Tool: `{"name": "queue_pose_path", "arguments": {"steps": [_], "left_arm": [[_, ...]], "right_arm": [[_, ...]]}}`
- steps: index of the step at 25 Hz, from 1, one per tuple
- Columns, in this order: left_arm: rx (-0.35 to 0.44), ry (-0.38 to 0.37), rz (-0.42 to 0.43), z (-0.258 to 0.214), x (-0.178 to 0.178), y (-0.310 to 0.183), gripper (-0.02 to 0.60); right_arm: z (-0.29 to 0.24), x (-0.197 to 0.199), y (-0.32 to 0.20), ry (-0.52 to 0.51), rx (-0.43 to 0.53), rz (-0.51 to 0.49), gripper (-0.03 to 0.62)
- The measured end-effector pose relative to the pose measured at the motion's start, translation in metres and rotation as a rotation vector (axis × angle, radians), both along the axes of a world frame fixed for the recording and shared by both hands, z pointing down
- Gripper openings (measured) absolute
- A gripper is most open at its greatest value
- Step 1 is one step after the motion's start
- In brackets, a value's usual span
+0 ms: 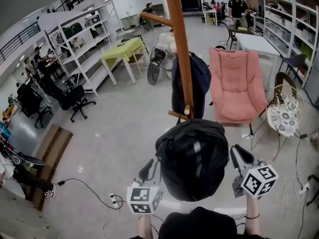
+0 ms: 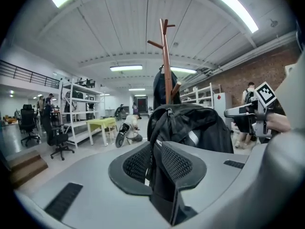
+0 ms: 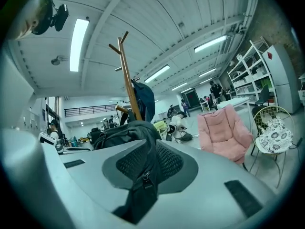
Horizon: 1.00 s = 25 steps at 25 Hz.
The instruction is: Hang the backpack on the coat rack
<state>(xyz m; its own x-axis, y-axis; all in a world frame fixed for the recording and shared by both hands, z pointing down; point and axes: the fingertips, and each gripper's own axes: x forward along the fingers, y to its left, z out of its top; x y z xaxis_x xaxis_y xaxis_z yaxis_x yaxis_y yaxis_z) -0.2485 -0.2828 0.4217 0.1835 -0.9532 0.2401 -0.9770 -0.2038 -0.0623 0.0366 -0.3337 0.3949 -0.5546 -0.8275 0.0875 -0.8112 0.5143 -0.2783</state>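
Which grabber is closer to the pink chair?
Right. The right gripper holds the backpack on the side toward the pink chair. The left gripper holds the far side, with the backpack between it and the chair.

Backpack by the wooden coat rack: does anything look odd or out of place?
Nothing stands out. The backpack is gripped at its sides by the left gripper and right gripper, close to the coat rack, not hung yet. Nothing looks spilled or damaged.
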Motion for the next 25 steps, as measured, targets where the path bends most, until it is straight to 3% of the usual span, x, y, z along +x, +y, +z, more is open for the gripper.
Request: {"name": "queue_pose_path", "arguments": {"steps": [11,16,25], "left_arm": [[0.049,0.012,-0.102,-0.010,-0.021,0.003,0.029],[0.077,0.004,-0.106,-0.020,-0.022,0.000,0.026],[0.050,-0.005,-0.107,-0.014,-0.020,0.001,0.026]], "right_arm": [[-0.010,0.006,-0.003,0.033,0.071,0.018,0.014],[-0.016,0.003,-0.005,0.077,0.104,0.034,0.014],[-0.009,0.007,-0.009,0.074,0.089,0.043,0.012]]}}
